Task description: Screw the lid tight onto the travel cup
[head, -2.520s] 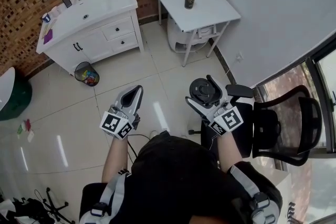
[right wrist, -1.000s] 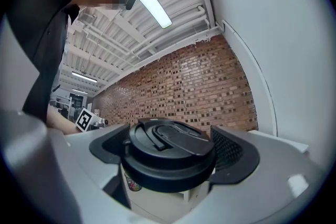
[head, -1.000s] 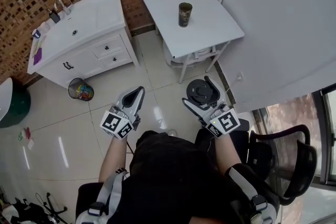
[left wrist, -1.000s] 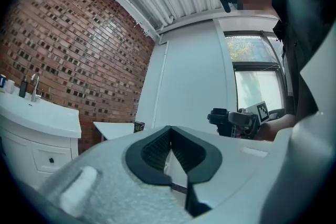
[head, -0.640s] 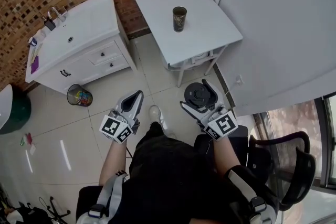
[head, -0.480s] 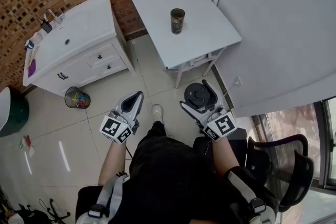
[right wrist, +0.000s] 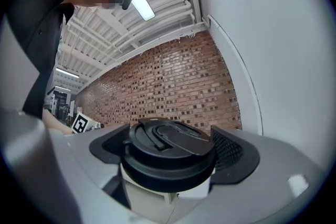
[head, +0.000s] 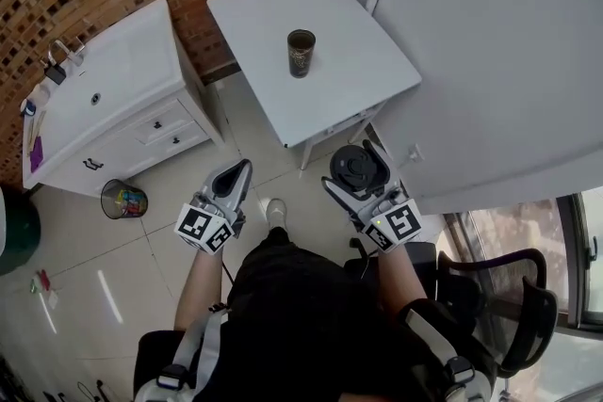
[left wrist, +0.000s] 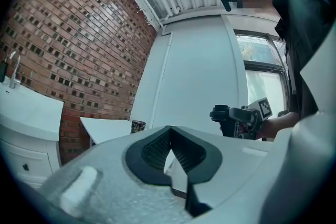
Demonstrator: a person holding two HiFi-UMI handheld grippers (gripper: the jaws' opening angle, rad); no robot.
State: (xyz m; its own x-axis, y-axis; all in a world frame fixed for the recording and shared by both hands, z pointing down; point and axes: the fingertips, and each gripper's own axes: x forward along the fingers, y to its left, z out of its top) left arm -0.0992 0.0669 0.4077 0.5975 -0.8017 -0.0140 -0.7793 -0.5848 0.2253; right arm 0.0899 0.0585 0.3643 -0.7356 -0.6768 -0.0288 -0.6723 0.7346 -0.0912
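Note:
A dark travel cup (head: pixel 301 52) stands upright and open-topped on the white table (head: pixel 330 89), well ahead of both grippers; it also shows small in the left gripper view as the cup (left wrist: pixel 138 126). My right gripper (head: pixel 355 172) is shut on the round black lid (head: pixel 356 167), held flat above the floor near the table's front edge. In the right gripper view the lid (right wrist: pixel 168 149) fills the space between the pads. My left gripper (head: pixel 236 178) is shut with nothing between its pads (left wrist: pixel 157 148).
A white vanity cabinet (head: pixel 104 108) with a sink and tap stands left of the table against the brick wall. A small bin (head: pixel 123 200) sits on the tiled floor below it. A black office chair (head: pixel 504 297) is at the lower right. A white wall panel (head: pixel 490 42) runs along the right.
The table, cup and vanity have slid down and left in the head view as the person walks closer. Both grippers keep their pose; the right one still holds the lid.

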